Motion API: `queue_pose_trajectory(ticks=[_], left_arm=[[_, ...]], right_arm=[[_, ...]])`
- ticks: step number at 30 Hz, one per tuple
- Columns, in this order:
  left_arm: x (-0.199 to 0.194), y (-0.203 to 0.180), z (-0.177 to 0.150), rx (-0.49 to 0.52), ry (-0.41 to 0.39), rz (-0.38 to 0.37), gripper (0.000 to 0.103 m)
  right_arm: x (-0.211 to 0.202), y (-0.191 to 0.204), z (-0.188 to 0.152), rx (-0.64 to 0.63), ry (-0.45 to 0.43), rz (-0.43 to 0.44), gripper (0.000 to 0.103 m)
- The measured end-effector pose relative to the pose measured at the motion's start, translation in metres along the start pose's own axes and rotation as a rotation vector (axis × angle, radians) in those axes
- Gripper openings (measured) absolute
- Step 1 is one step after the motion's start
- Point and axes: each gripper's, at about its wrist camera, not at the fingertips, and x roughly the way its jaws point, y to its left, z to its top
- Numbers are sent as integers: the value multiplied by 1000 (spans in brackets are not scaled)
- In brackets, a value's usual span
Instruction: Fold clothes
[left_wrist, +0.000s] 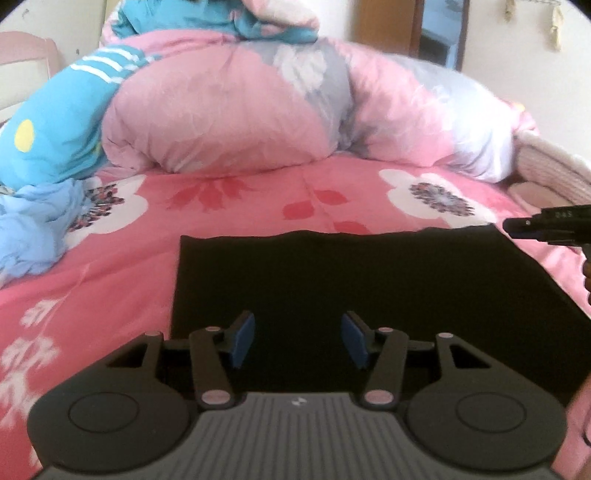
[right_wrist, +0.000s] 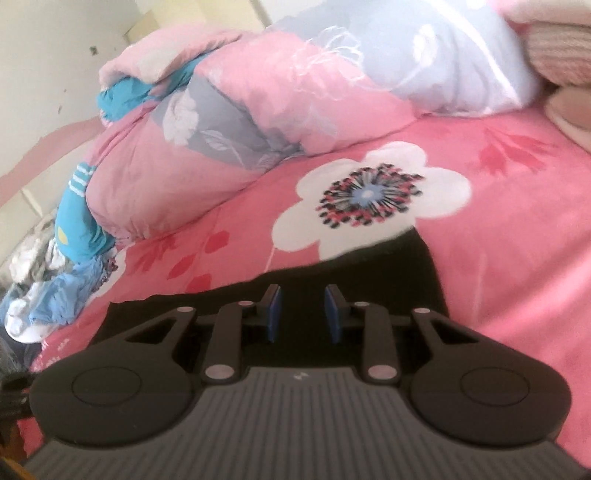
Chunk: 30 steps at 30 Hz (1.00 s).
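Flat black rectangular garment (left_wrist: 369, 288), apparently already folded, lies on the pink flower-printed bedsheet (left_wrist: 240, 199). The left gripper (left_wrist: 298, 341) hovers above the garment's near edge, its blue-padded jaws spread and empty. The right gripper (right_wrist: 302, 312) sits over the garment's far right corner, jaws likewise parted, gripping nothing. Ahead of both tools lies a rolled pink-and-grey quilt (left_wrist: 236, 114); to their left, crumpled light-blue cloth (left_wrist: 33, 229).

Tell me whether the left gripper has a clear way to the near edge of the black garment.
Probably yes. The left gripper is open, holds nothing and hangs right over the flat black garment; nothing lies between them. The near edge itself is hidden beneath the gripper body.
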Motion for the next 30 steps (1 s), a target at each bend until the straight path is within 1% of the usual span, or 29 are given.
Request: queue_pose_trajectory(ticks=[2, 4, 7, 8, 10, 14, 15, 16, 17, 18, 20, 22, 25, 27, 28, 30], left_arm=[[19, 5, 5, -16, 23, 21, 54], [29, 12, 5, -38, 39, 39, 54], [34, 26, -1, -79, 44, 31, 54], [33, 30, -2, -82, 37, 23, 54], [31, 33, -4, -78, 28, 15, 54], [28, 32, -3, -73, 25, 16, 54], [26, 31, -2, -75, 26, 19, 54], [24, 31, -1, -78, 26, 23, 54], [19, 30, -1, -81, 23, 27, 54], [14, 28, -1, -82, 19, 28, 54], [1, 25, -5, -80, 13, 28, 54], [-12, 20, -11, -76, 11, 24, 54], [-32, 13, -30, -76, 24, 7, 54], [-44, 9, -43, -75, 33, -4, 54], [-51, 6, -49, -75, 37, -9, 54], [-60, 5, -62, -86, 40, -13, 55]], right_arm=[[17, -2, 7, -13, 34, -5, 26], [34, -7, 11, -13, 70, -16, 26], [42, -27, 15, 6, 91, -73, 24], [39, -39, 16, 23, 80, -98, 21], [25, -69, 16, 77, 49, -164, 20], [-13, -123, 12, 213, -20, -278, 20], [-27, -128, 10, 246, -42, -284, 24], [-40, -131, 7, 272, -63, -283, 24], [-53, -128, 4, 283, -82, -261, 24], [-65, -124, 0, 291, -98, -232, 24], [-87, -110, -11, 287, -110, -144, 24], [-100, -90, -25, 261, -84, -59, 24], [-106, -60, -48, 221, -4, 56, 24], [-108, -50, -66, 200, 54, 82, 24], [-110, -47, -74, 192, 81, 80, 24], [-119, -55, -89, 190, 121, 1, 22]])
